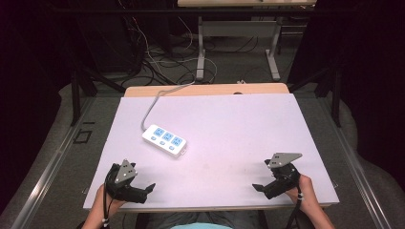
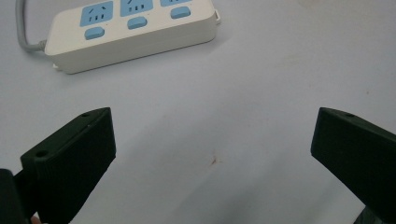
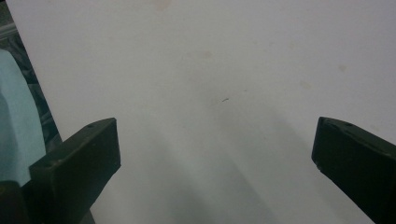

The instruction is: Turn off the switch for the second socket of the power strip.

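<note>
On the white tabletop [image 1: 248, 124], a white power strip [image 1: 165, 140] with blue sockets lies left of centre. The left gripper [image 1: 143, 191] and right gripper [image 1: 261, 185], jaws spread empty, hover near the front edge; cables litter the dark floor [image 1: 162, 62] behind.

No readable text anywhere. Power strip [image 2: 133, 35]: white body, blue socket faces, blue switches, no brand, no lettering, no numbers legible. Table [image 1: 229, 138]: blank, no labels or signs. Nothing to read.
</note>
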A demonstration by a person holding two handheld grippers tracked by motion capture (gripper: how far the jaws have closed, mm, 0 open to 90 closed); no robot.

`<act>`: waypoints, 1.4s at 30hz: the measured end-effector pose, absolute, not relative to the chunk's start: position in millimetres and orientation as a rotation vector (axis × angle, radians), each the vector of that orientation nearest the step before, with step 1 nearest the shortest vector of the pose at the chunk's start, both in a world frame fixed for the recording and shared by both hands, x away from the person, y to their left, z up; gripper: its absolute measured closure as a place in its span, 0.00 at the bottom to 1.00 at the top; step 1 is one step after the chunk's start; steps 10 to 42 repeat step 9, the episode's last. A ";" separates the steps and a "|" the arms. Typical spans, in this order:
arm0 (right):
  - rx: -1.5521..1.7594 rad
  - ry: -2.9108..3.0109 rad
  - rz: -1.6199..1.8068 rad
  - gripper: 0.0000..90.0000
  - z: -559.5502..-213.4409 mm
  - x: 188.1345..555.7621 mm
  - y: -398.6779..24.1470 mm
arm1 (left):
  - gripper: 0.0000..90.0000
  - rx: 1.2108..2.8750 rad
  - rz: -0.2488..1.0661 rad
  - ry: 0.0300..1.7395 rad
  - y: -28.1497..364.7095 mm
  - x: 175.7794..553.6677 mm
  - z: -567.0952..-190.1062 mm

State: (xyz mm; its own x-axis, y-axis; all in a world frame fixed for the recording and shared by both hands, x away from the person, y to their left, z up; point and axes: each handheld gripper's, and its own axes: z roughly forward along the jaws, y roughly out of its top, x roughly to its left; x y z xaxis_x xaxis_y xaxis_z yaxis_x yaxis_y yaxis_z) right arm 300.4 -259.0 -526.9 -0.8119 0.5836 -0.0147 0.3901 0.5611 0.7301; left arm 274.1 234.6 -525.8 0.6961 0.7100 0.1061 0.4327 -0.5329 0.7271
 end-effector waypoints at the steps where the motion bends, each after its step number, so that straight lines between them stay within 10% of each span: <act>1: 0.808 2.549 1.096 0.01 -527.1 300.7 -258.9 | 0.00 2.210 0.532 0.855 234.5 274.8 -526.5; 42: 0.816 2.550 1.107 0.01 -527.4 300.5 -259.3 | 0.00 2.212 0.511 0.863 234.7 276.4 -526.1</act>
